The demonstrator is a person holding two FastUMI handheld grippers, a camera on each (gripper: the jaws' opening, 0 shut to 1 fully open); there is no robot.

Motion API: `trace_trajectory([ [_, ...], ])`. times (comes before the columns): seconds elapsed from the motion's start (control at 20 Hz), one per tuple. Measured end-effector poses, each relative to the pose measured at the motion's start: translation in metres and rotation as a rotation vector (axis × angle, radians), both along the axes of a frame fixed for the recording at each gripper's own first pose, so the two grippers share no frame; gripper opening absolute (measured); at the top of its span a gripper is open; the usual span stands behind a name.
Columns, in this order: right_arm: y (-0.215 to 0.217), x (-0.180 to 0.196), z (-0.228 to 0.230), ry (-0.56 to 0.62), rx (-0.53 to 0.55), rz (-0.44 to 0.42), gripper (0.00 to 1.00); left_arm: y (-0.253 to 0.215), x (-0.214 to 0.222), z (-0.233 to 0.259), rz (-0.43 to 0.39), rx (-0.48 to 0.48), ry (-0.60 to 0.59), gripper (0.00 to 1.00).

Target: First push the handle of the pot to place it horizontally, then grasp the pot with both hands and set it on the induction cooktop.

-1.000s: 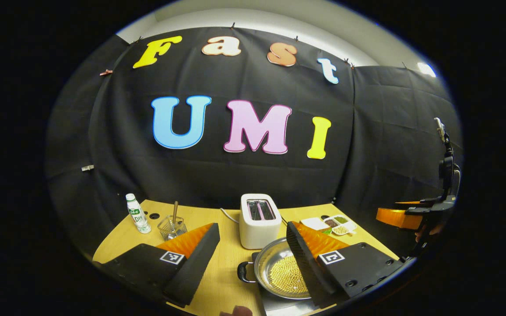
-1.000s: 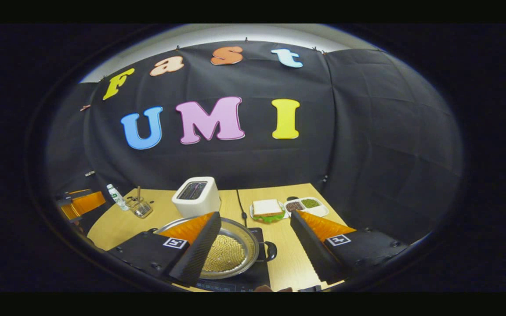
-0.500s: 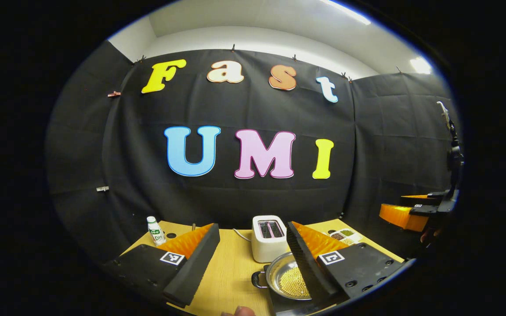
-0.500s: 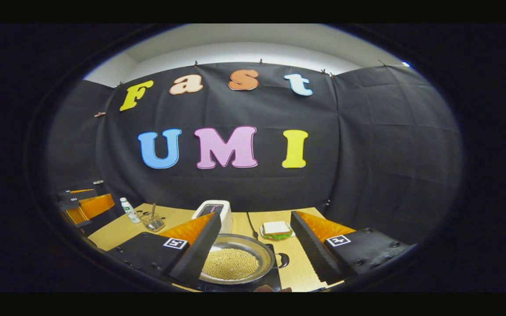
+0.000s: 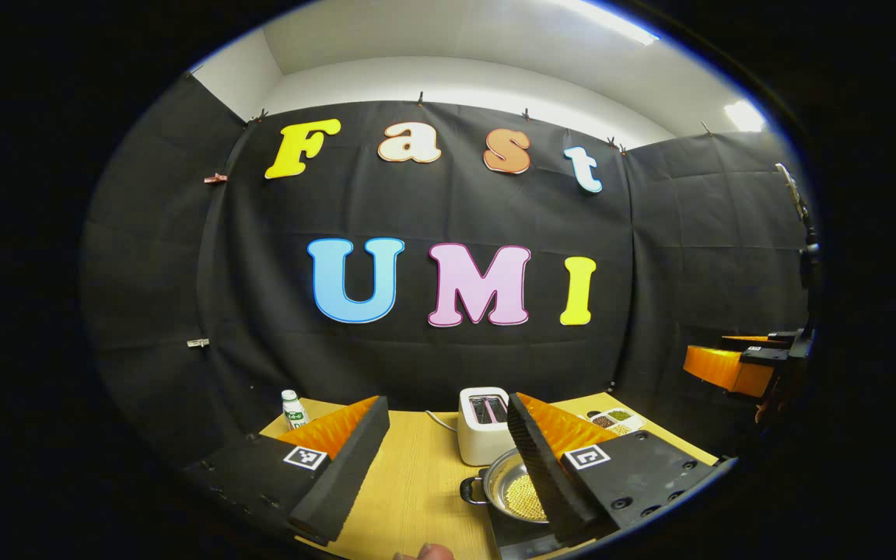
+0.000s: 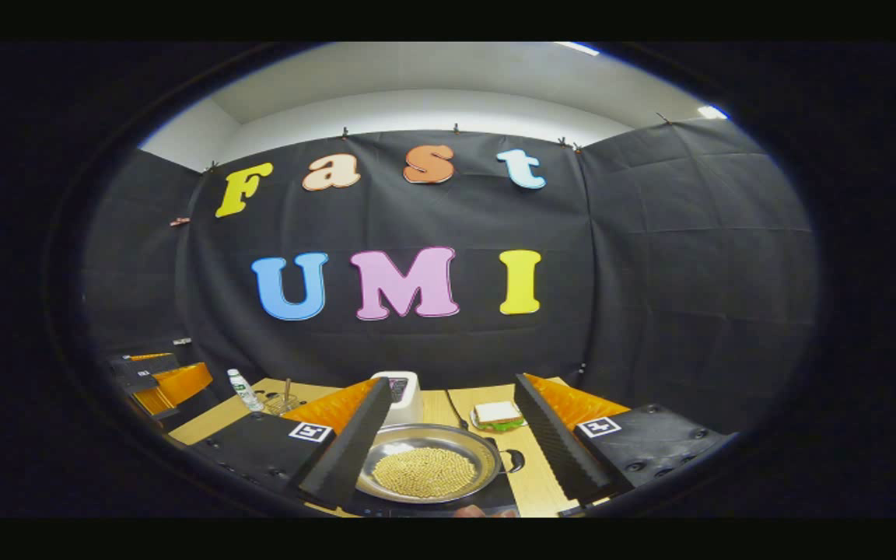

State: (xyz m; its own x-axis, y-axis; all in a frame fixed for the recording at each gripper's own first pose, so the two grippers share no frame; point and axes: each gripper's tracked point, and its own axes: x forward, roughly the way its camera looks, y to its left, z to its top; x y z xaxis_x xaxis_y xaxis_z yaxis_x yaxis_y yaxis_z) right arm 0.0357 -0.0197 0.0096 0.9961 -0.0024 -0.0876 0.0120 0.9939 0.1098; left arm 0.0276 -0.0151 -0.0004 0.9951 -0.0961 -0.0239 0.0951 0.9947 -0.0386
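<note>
A steel pot (image 6: 425, 470) holding small yellow beans sits on the black induction cooktop (image 6: 487, 498). Its black side handle (image 6: 512, 461) points right. In the left gripper view the pot (image 5: 516, 491) lies low and to the right, partly behind one finger, with a handle (image 5: 470, 490) on its left. My left gripper (image 5: 445, 412) is open and empty, held back from the pot. My right gripper (image 6: 452, 389) is also open and empty, behind and above the pot. The right gripper (image 5: 728, 365) hangs at the far right, and the left gripper (image 6: 160, 381) at the far left.
A white toaster (image 5: 483, 424) stands behind the pot on the wooden table (image 5: 409, 474). A small bottle (image 5: 292, 410) is at the back left. A tray of seasonings (image 5: 611, 420) and a sandwich (image 6: 498, 414) lie at the back right. A glass with a stick (image 6: 283, 400) stands near the bottle.
Both grippers have drawn back and tilted up from the pot, which now looks smaller and lower in both views. The pot stays on the cooktop.
</note>
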Motion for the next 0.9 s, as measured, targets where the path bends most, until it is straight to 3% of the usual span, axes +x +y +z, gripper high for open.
trace_trajectory([
  [0.9, 0.0071, -0.0083, -0.0012, 0.007, -0.022, 0.009, 0.98, 0.0026, -0.0084, -0.0002, -0.014, 0.028, 0.005, 0.95],
])
